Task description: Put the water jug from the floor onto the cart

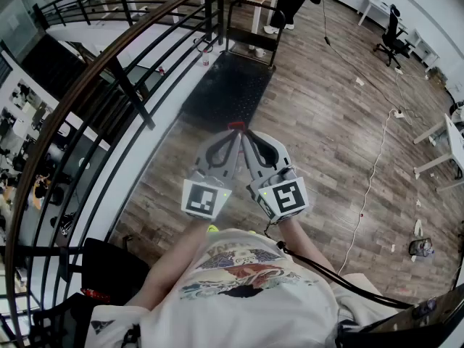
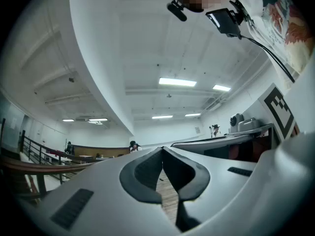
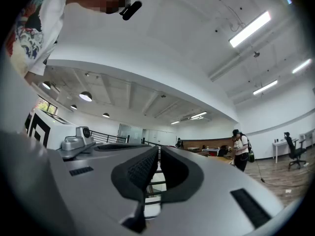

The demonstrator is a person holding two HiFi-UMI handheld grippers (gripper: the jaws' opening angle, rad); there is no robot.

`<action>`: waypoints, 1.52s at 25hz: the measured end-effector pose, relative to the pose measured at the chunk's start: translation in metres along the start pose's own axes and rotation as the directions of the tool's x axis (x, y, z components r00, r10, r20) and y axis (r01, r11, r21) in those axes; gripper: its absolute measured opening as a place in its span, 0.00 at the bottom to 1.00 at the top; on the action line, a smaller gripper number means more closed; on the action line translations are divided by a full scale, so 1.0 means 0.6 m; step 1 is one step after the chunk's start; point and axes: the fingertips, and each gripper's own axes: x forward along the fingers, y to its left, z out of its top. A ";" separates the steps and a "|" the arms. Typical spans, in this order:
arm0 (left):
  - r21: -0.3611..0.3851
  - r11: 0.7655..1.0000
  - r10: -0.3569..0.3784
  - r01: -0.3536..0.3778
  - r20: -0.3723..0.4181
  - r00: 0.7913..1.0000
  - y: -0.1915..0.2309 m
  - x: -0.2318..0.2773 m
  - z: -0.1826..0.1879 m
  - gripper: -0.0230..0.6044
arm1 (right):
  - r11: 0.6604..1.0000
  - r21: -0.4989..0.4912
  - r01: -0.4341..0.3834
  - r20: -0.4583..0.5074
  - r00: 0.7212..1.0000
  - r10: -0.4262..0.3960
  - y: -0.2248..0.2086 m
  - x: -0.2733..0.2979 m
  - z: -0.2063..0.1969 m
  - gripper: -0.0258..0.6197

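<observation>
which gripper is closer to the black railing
The left gripper, on the railing side of the pair; the right gripper sits beside it, toward the wooden floor.

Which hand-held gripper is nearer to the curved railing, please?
Left. The left hand-held gripper is on the side toward the railing, apart from it; the right hand-held gripper is close beside the left one, farther from the railing.

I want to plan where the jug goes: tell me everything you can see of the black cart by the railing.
The cart is a low platform trolley: a flat, black, rectangular deck with a rough, rubbery-looking surface and a black tubular handle standing upright at its far end. It rests level on the wooden floor, lengthwise beside the white ledge under the railing. Its deck looks bare; its wheels are hidden.
</observation>
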 end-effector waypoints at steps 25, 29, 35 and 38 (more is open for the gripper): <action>0.020 1.000 -0.009 0.009 -0.011 1.000 0.060 -0.010 -0.015 0.05 | 1.000 0.012 0.015 -0.028 1.000 -0.014 0.020 0.053 -0.032 0.09; 0.012 1.000 -0.019 0.019 -0.016 1.000 0.082 -0.016 -0.021 0.06 | 1.000 0.008 0.025 -0.034 0.999 -0.025 0.030 0.072 -0.037 0.09; -0.024 0.999 -0.041 0.041 -0.015 0.999 0.091 -0.024 -0.028 0.05 | 0.998 0.012 0.058 -0.037 0.998 -0.057 0.039 0.079 -0.046 0.09; -0.025 0.999 -0.049 0.049 -0.006 0.999 0.099 -0.032 -0.025 0.06 | 0.999 0.001 0.051 -0.033 0.998 -0.051 0.049 0.085 -0.045 0.09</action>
